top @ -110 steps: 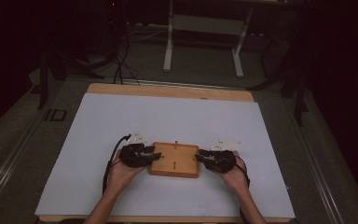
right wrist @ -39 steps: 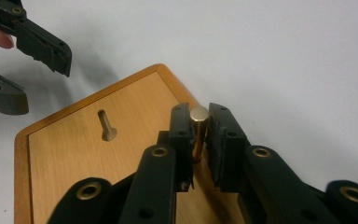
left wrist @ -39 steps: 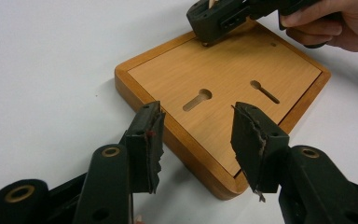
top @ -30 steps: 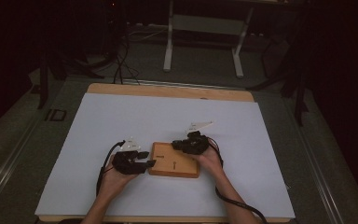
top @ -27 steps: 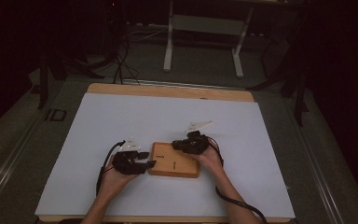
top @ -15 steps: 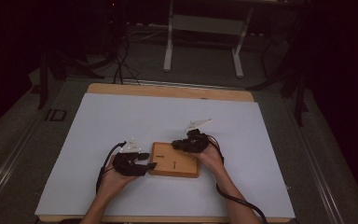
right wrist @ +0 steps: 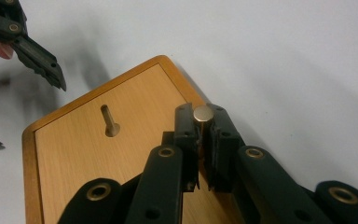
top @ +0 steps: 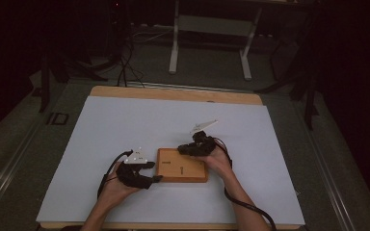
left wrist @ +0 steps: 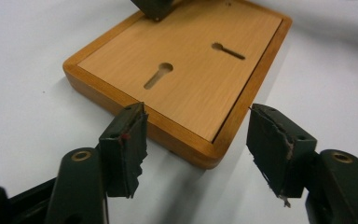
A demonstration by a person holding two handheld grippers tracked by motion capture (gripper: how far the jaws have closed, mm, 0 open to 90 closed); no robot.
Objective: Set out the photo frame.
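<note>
A small brass-coloured round peg (right wrist: 203, 114) is pinched upright in the closed right claw (right wrist: 204, 140) over the flat rectangular wooden board (top: 181, 165) on the white surface (top: 125, 120); no slot is yet judged filled; the left claw (left wrist: 196, 140) is held wide open and empty at the board's near corner.

Smooth wooden board (left wrist: 191, 70), shiny brass peg (right wrist: 203, 113), matt white tabletop (top: 125, 125)
</note>
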